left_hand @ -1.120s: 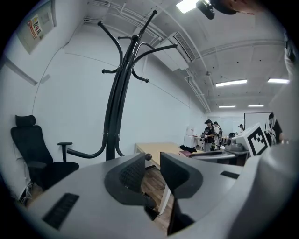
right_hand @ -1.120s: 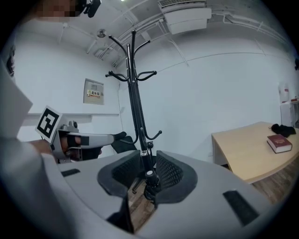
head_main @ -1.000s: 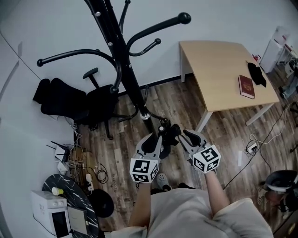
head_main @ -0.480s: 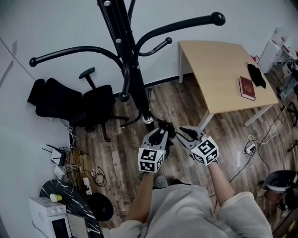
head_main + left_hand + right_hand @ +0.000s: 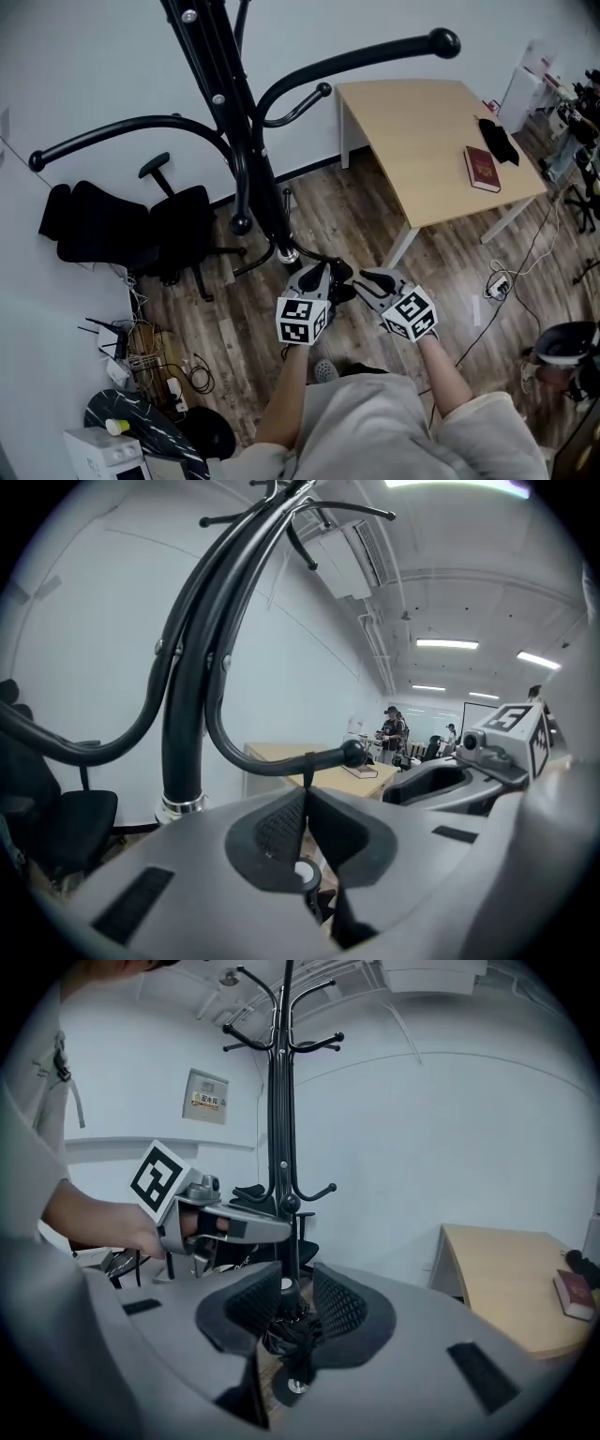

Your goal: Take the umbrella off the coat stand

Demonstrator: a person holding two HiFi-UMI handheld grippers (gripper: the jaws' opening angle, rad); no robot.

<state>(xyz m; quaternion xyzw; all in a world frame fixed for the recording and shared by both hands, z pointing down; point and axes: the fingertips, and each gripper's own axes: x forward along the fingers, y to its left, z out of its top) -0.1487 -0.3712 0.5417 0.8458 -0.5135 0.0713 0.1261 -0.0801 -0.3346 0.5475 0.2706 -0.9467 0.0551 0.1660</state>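
Down on the wooden floor (image 5: 319, 208), a tall black coat stand (image 5: 225, 103) rises against the white wall, its curved arms spreading left and right. A pale wooden table (image 5: 422, 131) stands to its right and a black office chair (image 5: 183, 220) to its left. A person standing near the foot of the stand holds two claws side by side, low and just beside the pole. The right claw (image 5: 292, 1299) is clamped on a folded black umbrella (image 5: 289, 1333), which is clear of the stand's arms and sits upright between the ribbed pads. The left claw (image 5: 306, 801) has its pads pressed together, pinching a thin dark strap (image 5: 307, 769) that sticks up from between them. A red book (image 5: 482, 169) lies near the table's far edge.
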